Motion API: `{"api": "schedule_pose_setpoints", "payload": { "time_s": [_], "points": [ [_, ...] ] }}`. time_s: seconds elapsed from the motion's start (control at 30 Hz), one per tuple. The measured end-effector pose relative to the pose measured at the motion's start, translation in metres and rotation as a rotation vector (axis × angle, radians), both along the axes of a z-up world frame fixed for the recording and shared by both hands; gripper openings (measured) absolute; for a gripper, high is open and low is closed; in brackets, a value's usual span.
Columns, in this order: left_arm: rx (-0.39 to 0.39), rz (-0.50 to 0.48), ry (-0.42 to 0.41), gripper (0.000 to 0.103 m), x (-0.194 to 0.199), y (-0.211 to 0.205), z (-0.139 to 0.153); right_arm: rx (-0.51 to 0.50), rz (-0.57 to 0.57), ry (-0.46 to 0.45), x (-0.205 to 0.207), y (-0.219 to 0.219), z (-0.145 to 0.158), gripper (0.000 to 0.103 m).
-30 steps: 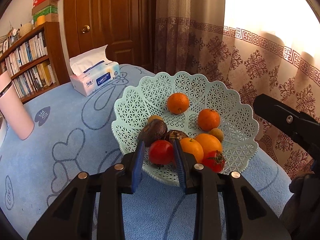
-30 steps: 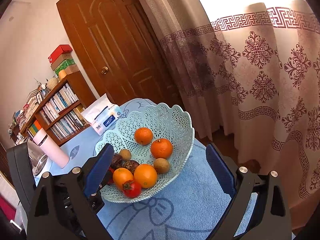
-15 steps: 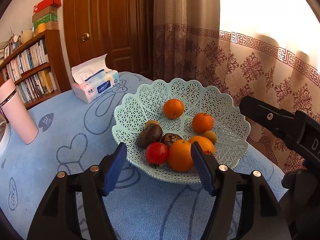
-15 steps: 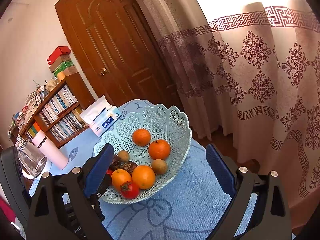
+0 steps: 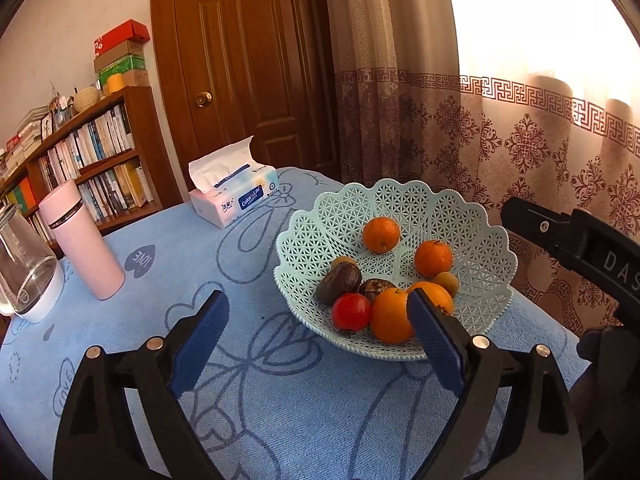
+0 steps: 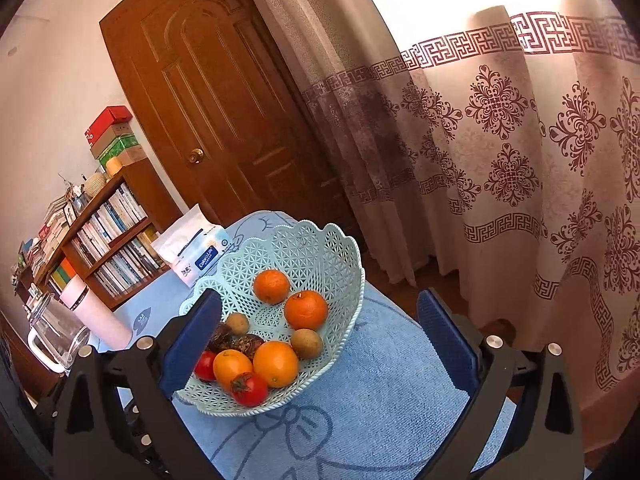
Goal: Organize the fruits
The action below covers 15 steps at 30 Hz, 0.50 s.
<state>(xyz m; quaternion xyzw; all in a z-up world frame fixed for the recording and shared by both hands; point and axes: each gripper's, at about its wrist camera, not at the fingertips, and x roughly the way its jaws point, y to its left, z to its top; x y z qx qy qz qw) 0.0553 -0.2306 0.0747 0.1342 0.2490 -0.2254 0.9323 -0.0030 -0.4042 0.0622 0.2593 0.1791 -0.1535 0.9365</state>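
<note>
A pale green lattice basket [image 5: 472, 216] stands on the blue tablecloth and holds several oranges [image 5: 381, 233], a red tomato [image 5: 351, 312], dark passion fruits [image 5: 339, 277] and small brown fruits. My left gripper [image 5: 318, 322] is open and empty, held back from the basket's near rim. My right gripper [image 6: 320, 332] is open and empty above the basket [image 6: 320, 240], which shows a second tomato [image 6: 249, 389] at its front. The right gripper's black body [image 5: 580, 244] shows at the right of the left wrist view.
A tissue pack [image 5: 234, 196], a pink flask [image 5: 82, 246] and a glass jug [image 5: 22, 264] stand on the table to the left. A bookshelf [image 5: 80, 160], a wooden door [image 5: 248, 60] and patterned curtains [image 6: 520, 160] lie beyond the table edge.
My left gripper has opened, let go of the red tomato in the basket, and drawn back and up. The right gripper has barely moved.
</note>
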Motion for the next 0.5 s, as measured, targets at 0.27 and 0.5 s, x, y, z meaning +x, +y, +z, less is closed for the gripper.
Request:
{"api": "schedule_pose_setpoints", "payload": {
  "time_s": [0.27, 0.5],
  "points": [
    [0.039, 0.042, -0.079, 0.09, -0.017, 0.002, 0.008, -0.058, -0.075, -0.005, -0.006, 0.001, 0.004, 0.1],
    [0.067, 0.095, -0.125, 0.093, -0.025, 0.01, 0.01, -0.221, -0.113, 0.043, -0.005, 0.013, 0.007, 0.1]
  ]
}}
